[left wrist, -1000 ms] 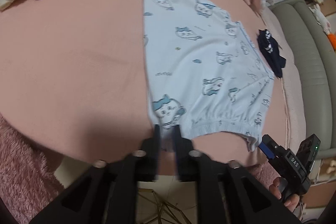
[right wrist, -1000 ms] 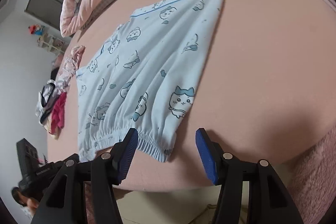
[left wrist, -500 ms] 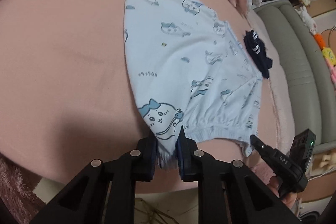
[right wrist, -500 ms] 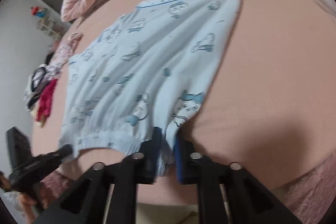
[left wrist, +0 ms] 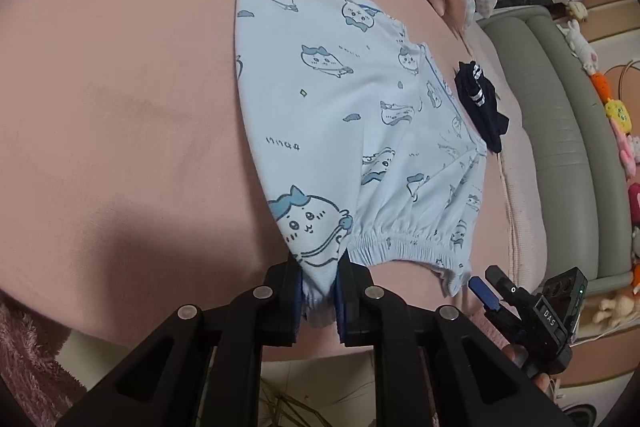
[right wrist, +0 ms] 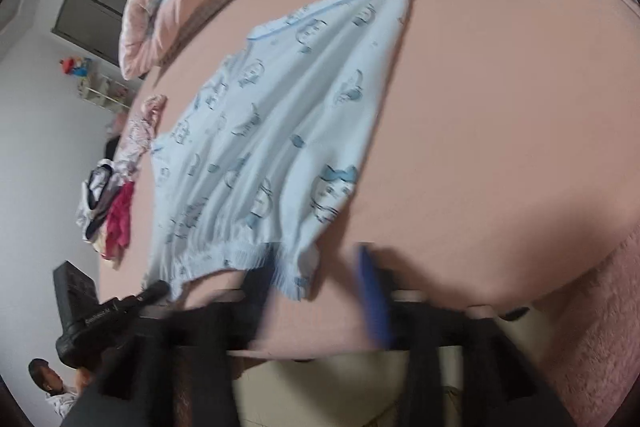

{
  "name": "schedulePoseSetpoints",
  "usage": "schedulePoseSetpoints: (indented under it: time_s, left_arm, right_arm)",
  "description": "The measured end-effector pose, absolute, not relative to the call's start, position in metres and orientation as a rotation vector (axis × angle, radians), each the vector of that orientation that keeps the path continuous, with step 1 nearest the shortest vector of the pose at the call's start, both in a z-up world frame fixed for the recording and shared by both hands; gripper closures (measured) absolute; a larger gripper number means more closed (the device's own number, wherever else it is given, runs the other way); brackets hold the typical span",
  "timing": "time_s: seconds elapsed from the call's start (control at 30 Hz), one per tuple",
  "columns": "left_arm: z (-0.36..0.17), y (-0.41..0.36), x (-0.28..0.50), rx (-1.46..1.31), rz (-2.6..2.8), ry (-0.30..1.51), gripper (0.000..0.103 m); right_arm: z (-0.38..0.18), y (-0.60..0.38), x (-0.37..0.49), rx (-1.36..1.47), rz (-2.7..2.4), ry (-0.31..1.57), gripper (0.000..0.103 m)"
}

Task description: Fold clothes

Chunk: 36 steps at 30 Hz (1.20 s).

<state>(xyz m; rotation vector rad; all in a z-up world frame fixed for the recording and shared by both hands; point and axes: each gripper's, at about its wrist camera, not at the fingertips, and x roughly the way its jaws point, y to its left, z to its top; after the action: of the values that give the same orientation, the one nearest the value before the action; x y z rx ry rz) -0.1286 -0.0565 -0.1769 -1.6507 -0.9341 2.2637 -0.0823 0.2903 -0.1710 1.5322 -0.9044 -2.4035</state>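
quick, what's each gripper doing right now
left gripper: shut on the light blue shorts, at the waistband.
right gripper: open, blurred, holding nothing.

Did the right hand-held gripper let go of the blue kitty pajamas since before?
Yes. Half a second ago its jaws pinched the waistband; now the right hand-held gripper is open, its blue pad clear of the pajamas.

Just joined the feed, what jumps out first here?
Pale blue cartoon-print pajama pants spread across the pink bed. The left gripper is clamped on their waistband corner at the near edge. A dark navy garment lies just beyond the pants' far side.
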Motion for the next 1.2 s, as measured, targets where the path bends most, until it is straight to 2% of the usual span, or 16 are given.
schedulePoseSetpoints:
  time_s: [0.23,0.27,0.3,0.33,0.37,0.6,0.7,0.77,0.83,0.87,0.9,0.93,0.97,1.03,1.07,1.2]
  left_arm:
    - [-0.183,-0.055,-0.129,-1.652,2.262,-0.937,0.091]
    - [-0.185,-0.054,-0.13,-1.655,2.256,-0.946,0.091]
    - [-0.187,-0.054,-0.13,-1.658,2.25,-0.955,0.091]
    - [-0.186,-0.054,-0.13,-1.65,2.25,-0.959,0.091]
    - [-0.184,-0.054,-0.13,-1.641,2.251,-0.962,0.091]
    - [-0.159,-0.044,-0.129,-1.576,2.226,-0.889,0.091]
    - [-0.158,-0.044,-0.127,-1.585,2.214,-0.864,0.091]
    - [-0.172,-0.043,-0.13,-1.669,2.185,-0.836,0.091]
    - [-0.186,-0.045,-0.132,-1.734,2.147,-0.855,0.091]
    - [-0.19,-0.047,-0.132,-1.744,2.131,-0.881,0.091]
    - [-0.193,-0.05,-0.132,-1.754,2.118,-0.904,0.09]
    - [-0.184,-0.055,-0.131,-1.754,2.15,-0.882,0.087]
    - [-0.176,-0.061,-0.13,-1.753,2.181,-0.86,0.079]
    - [-0.159,-0.07,-0.128,-1.728,2.255,-0.805,0.07]
    - [-0.15,-0.074,-0.127,-1.704,2.294,-0.774,0.07]
    - [-0.13,-0.084,-0.143,-1.599,2.338,-0.726,0.07]
  right_arm:
    - [-0.191,0.266,-0.103,1.604,-2.275,-0.884,0.045]
    - [-0.198,0.262,-0.108,1.612,-2.262,-0.873,0.053]
    - [-0.204,0.259,-0.112,1.62,-2.249,-0.862,0.067]
    - [-0.207,0.26,-0.116,1.628,-2.245,-0.866,0.09]
    - [-0.205,0.264,-0.119,1.626,-2.247,-0.893,0.096]
    - [-0.161,0.278,-0.089,1.525,-2.389,-0.865,0.097]
    - [-0.153,0.285,-0.077,1.495,-2.382,-0.934,0.097]
    - [-0.165,0.293,-0.074,1.534,-2.374,-0.99,0.097]
    - [-0.196,0.293,-0.078,1.687,-2.359,-0.956,0.097]
    - [-0.208,0.295,-0.079,1.711,-2.349,-0.969,0.101]
    - [-0.208,0.3,-0.077,1.68,-2.332,-1.028,0.1]
    - [-0.202,0.303,-0.077,1.675,-2.328,-1.045,0.093]
    - [-0.194,0.304,-0.077,1.677,-2.345,-1.02,0.089]
    - [-0.172,0.307,-0.072,1.627,-2.457,-0.924,0.082]
    - [-0.161,0.308,-0.069,1.588,-2.517,-0.873,0.079]
    - [-0.129,0.307,-0.074,1.496,-2.62,-0.702,0.076]
